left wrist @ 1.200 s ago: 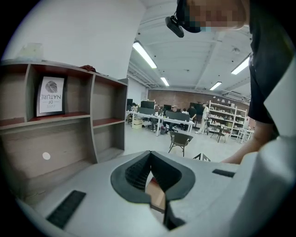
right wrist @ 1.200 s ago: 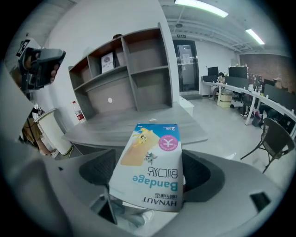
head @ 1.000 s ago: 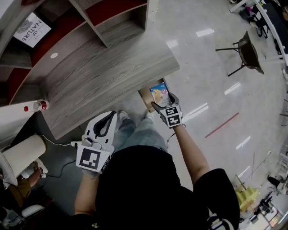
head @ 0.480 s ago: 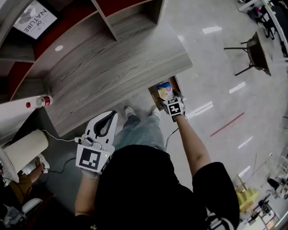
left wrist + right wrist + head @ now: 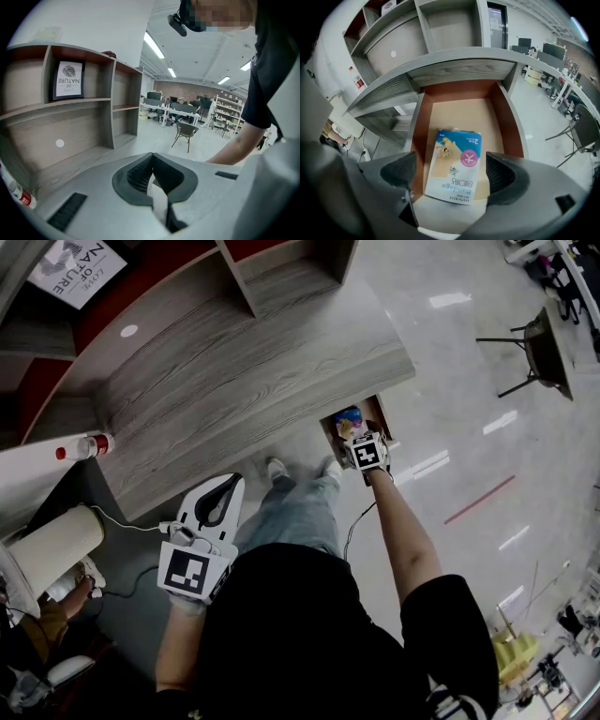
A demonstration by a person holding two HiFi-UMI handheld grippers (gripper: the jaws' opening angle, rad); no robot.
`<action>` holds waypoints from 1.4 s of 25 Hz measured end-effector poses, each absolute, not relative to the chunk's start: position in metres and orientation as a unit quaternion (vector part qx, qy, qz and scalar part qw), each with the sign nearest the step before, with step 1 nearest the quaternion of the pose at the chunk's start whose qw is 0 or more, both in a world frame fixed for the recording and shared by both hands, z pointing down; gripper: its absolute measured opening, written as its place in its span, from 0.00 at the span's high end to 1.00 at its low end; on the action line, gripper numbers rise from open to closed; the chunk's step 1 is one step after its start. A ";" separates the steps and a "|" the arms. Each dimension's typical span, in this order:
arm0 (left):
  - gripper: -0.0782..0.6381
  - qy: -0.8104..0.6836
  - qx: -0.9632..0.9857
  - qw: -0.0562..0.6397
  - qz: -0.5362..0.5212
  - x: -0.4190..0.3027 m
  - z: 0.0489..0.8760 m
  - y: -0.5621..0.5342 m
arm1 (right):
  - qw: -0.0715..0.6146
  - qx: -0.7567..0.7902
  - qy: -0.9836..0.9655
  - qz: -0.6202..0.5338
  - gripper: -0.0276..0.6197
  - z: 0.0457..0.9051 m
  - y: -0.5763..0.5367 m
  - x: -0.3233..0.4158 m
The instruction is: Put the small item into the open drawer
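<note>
So the right claw [image 5: 451, 172] hung right over the open drawer [image 5: 509, 119] with its jaws spread wide, gripping nothing. The small bandage box [image 5: 455, 161] lay flat on the drawer floor straight below, in the gap between the jaws and touching neither, as far as I could tell. Its long axis ran front to back, skewed a bit. The left claw [image 5: 152, 173] was pinched closed on nothing, held by the person's body, well apart from the drawer under the table [image 5: 234, 381]. Count: one box, one open drawer, two claws. I'd say the box was in, so the right one just needed to lift clear.
</note>
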State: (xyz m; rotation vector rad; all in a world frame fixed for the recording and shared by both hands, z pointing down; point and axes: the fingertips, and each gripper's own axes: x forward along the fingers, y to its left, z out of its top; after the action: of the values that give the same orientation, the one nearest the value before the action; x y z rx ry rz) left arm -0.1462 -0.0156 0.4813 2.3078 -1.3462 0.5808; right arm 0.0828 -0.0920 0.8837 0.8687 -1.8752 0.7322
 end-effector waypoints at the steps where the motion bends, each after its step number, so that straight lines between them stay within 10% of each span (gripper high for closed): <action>1: 0.89 -0.482 0.827 0.201 0.208 -0.146 0.481 -0.015 | 0.457 0.352 -0.761 0.296 0.24 0.882 -0.093 0.082; 10: 0.89 -0.487 0.835 0.186 0.174 -0.138 0.465 -0.019 | 0.436 0.343 -0.787 0.270 0.27 0.820 -0.102 0.065; 22: 0.89 -0.521 0.826 0.183 0.115 -0.133 0.442 -0.032 | 0.351 0.337 -0.851 0.200 0.86 0.670 -0.123 0.031; 35: 0.89 -0.541 0.820 0.168 0.073 -0.136 0.419 -0.054 | 0.248 0.302 -0.912 0.127 0.92 0.501 -0.120 0.000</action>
State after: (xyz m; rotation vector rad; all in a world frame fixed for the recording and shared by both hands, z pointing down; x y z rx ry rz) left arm -0.1355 -0.0541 0.4188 2.3330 -1.5397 0.2080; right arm -0.0005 -0.1200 0.5015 0.8238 -2.4842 0.3465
